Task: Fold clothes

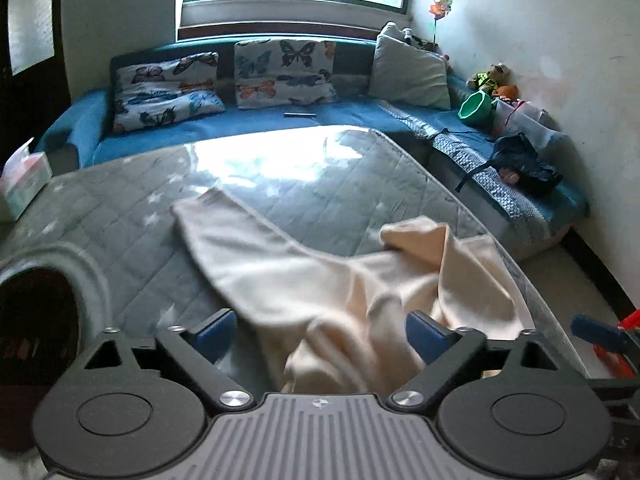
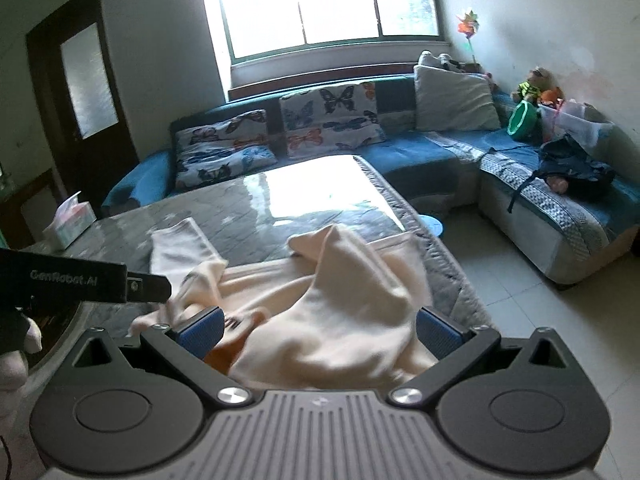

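A cream pair of trousers (image 1: 304, 272) lies rumpled on the grey quilted table (image 1: 120, 216), one leg stretched to the far left, the other bunched at the right edge. My left gripper (image 1: 322, 334) is open, its blue pads either side of the near end of the cloth. In the right wrist view the trousers (image 2: 332, 308) lie heaped between the open pads of my right gripper (image 2: 318, 330). An orange patch (image 2: 232, 350) shows under the cloth by the left pad. The left gripper's body (image 2: 80, 280) shows at the left.
A blue corner sofa (image 1: 248, 124) with butterfly cushions (image 1: 284, 72) lies behind the table. A tissue box (image 1: 24, 180) sits at the table's left end. A dark bag (image 1: 524, 164), green bowl (image 1: 476, 106) and toys are on the sofa's right arm. Tiled floor (image 2: 520, 292) is right of the table.
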Motion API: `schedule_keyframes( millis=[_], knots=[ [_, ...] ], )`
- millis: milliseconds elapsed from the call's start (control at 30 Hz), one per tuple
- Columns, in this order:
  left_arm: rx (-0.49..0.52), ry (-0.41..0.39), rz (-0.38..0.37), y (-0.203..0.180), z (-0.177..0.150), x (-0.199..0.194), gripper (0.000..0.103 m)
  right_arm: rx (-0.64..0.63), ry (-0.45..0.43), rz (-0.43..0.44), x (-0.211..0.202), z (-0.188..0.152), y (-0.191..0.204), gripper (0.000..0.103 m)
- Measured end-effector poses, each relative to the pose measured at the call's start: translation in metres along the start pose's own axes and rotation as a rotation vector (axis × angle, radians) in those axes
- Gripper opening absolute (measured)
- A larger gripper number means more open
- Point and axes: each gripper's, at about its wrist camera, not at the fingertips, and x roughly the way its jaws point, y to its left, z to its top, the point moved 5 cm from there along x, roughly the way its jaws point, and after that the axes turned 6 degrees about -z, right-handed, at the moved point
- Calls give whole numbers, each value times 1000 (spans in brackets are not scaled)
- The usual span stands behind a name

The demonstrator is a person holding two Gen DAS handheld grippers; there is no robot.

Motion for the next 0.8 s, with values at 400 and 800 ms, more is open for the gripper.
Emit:
schedule_keyframes(
  millis=[400, 800],
  knots=[
    [23, 157, -41, 1, 7, 60, 43, -21, 78, 23, 52, 19, -4, 74],
    [-53, 67, -158, 25, -12, 5, 9, -107, 190, 123, 76, 4, 21, 40]
  ],
)
